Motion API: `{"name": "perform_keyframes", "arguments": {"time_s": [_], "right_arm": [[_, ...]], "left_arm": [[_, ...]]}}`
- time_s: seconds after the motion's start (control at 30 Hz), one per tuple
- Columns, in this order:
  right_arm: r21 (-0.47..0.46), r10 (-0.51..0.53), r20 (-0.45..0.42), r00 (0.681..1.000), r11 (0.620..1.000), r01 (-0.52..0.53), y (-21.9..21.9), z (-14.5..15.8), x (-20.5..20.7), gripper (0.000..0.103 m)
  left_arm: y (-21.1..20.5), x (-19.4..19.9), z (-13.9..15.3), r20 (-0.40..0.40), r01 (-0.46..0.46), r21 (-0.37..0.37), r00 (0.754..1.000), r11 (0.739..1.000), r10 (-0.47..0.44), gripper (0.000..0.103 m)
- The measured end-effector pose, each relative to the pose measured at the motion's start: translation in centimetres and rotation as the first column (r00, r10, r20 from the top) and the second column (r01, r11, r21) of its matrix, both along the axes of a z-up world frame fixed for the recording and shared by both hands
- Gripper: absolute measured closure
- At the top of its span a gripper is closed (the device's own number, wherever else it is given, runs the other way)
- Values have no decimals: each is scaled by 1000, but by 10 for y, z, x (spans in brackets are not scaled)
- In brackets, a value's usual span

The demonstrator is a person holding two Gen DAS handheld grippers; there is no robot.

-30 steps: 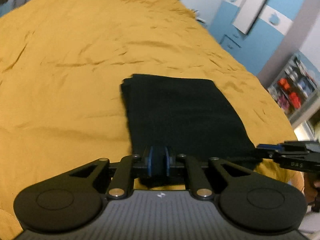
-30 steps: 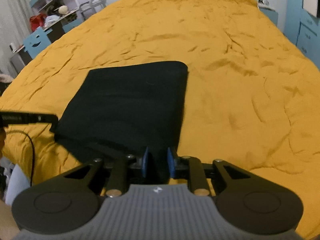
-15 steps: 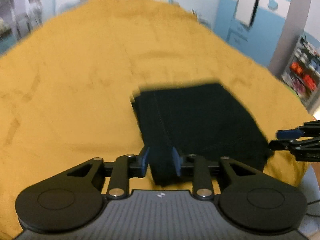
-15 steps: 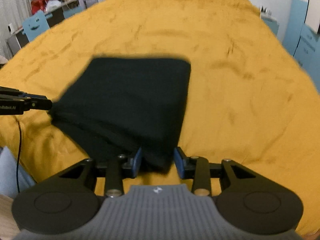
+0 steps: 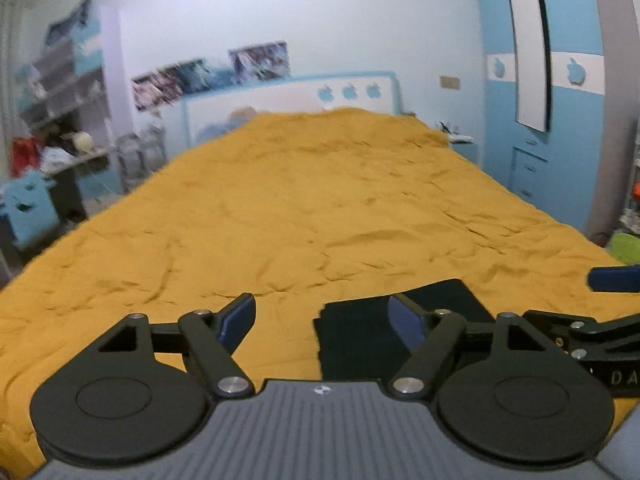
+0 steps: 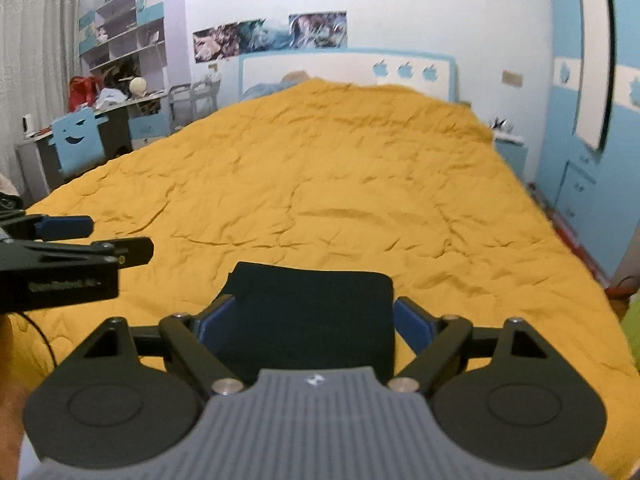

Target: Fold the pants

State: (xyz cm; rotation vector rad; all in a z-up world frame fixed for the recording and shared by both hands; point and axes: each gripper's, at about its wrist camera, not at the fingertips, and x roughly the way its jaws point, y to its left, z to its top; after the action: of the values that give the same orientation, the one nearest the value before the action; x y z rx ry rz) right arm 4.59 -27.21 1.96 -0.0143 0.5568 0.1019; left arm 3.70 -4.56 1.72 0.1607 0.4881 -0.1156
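- A bed (image 6: 360, 184) covered by a wrinkled mustard-yellow spread fills the room's middle.
- Folded black pants (image 6: 312, 316) lie flat near its foot edge.

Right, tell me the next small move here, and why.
Probably draw both grippers back and stop. The black pants lie folded in a compact rectangle on the mustard bedspread, and the left gripper and right gripper, jaws just opened wide, grip nothing.

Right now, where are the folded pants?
The folded pants lie flat on the yellow bedspread at the near end of the bed, low and central in the right wrist view, just beyond the open right gripper and held by neither gripper.
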Motion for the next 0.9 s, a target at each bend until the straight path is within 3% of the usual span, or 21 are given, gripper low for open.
{"name": "perform_keyframes", "arguments": {"time_s": [0.17, 0.33, 0.53, 0.9], "right_arm": [[0, -41, 13, 999, 999, 41, 10, -18, -37, 21], [5, -53, -36, 998, 999, 54, 14, -47, -55, 21], [-15, -60, -100, 993, 998, 59, 20, -76, -65, 21], [1, -89, -143, 986, 996, 90, 16, -87, -69, 21]], "left_arm": [[1, -18, -16, -36, -26, 18, 999, 999, 27, 12], [7, -29, -32, -131, -30, -21, 991, 999, 26, 12], [9, -40, -49, -183, -54, -11, 982, 999, 51, 12], [14, -51, -58, -235, -70, -37, 970, 997, 59, 12]]}}
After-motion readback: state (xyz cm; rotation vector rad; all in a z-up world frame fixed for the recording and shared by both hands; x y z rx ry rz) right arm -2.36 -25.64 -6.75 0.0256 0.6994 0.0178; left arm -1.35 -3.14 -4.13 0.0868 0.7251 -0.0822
